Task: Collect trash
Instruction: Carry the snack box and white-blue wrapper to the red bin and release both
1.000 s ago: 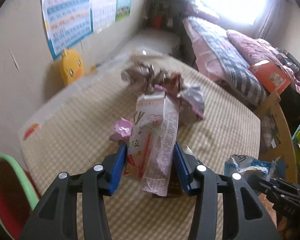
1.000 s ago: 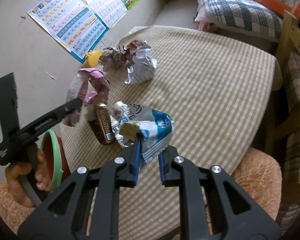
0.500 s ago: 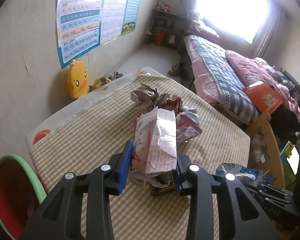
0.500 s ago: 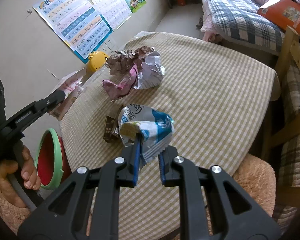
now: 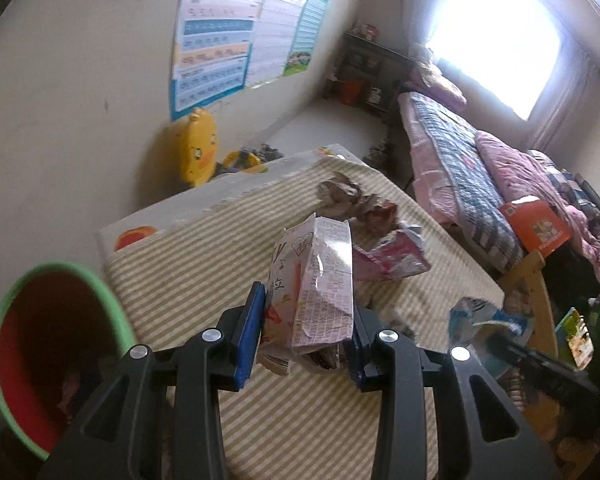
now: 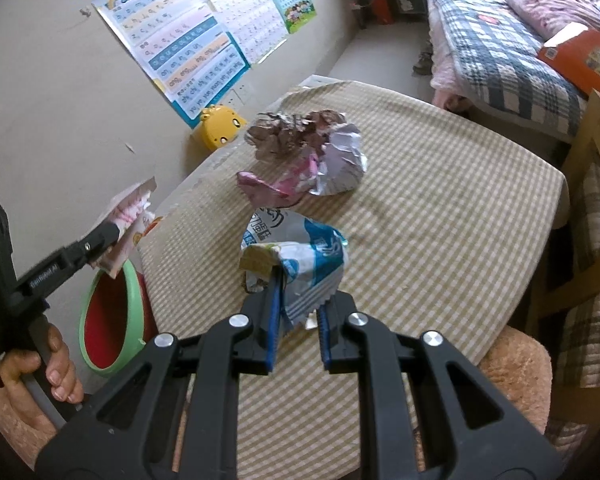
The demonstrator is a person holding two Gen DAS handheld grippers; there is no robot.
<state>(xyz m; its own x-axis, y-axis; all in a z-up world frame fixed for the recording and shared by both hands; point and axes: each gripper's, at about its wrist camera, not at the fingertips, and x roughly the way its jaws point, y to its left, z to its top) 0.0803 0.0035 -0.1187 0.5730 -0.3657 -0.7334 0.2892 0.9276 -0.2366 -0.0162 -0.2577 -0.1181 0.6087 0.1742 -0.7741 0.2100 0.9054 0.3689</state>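
My left gripper [image 5: 306,334] is shut on a crushed pink-and-white drink carton [image 5: 318,284] and holds it up near the table's left edge. In the right wrist view the left gripper [image 6: 112,240] holds the carton [image 6: 130,216] just above the green-rimmed red bin [image 6: 114,316]. The bin also shows in the left wrist view [image 5: 44,344]. My right gripper [image 6: 298,320] is shut on a blue-and-white snack wrapper [image 6: 300,256] above the table. A pile of crumpled wrappers [image 6: 312,152] lies on the checked tablecloth [image 6: 440,208].
A yellow duck toy [image 6: 220,128] sits by the wall behind the table. A wooden chair [image 6: 588,184] stands at the table's right side. A bed [image 6: 512,48] with an orange box lies beyond. A fuzzy stool [image 6: 512,376] is at the near edge.
My left gripper has carried the carton left, off the pile to above the bin. A small brown wrapper seen near the blue wrapper earlier is out of sight. The right gripper has stayed almost still.
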